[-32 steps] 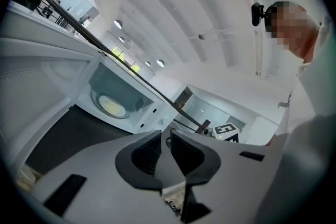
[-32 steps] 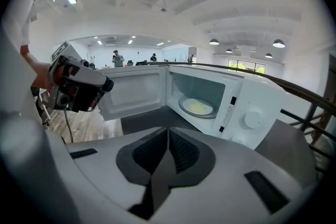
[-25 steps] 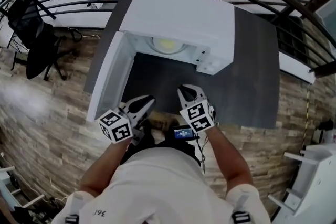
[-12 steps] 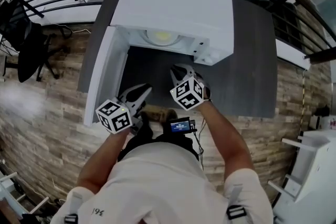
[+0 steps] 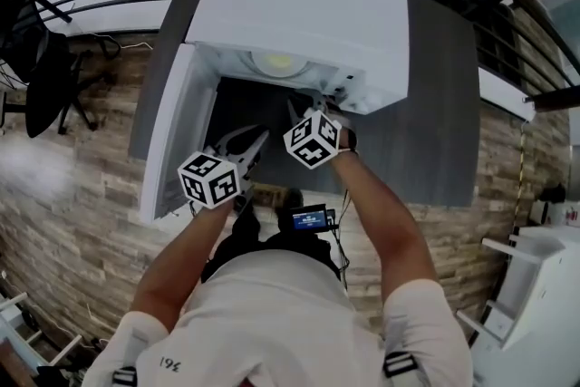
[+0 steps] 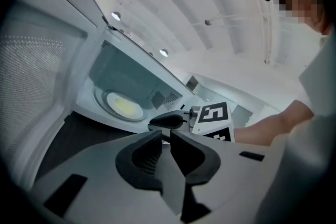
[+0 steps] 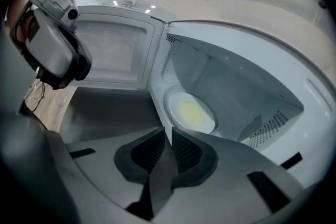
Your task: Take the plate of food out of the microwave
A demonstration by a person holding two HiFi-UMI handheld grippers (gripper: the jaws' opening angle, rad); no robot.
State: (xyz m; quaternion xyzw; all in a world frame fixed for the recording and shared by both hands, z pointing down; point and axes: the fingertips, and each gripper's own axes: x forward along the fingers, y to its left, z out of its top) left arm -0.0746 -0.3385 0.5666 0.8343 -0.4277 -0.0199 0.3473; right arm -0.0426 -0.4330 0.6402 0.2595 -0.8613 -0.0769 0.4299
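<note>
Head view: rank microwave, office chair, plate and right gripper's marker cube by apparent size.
1. White microwave
2. Black office chair
3. Round white plate of yellow food and the right gripper's black-and-white marker cube look alike; cube sits nearer, plate partly hidden.

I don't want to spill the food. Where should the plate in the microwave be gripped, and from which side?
I'd grip the plate by its near rim, coming level through the open front of the microwave. It lies flat on the cavity floor, so only the thin rim offers a hold. The food sits mid-plate, clear of that edge; the door is swung left.
</note>
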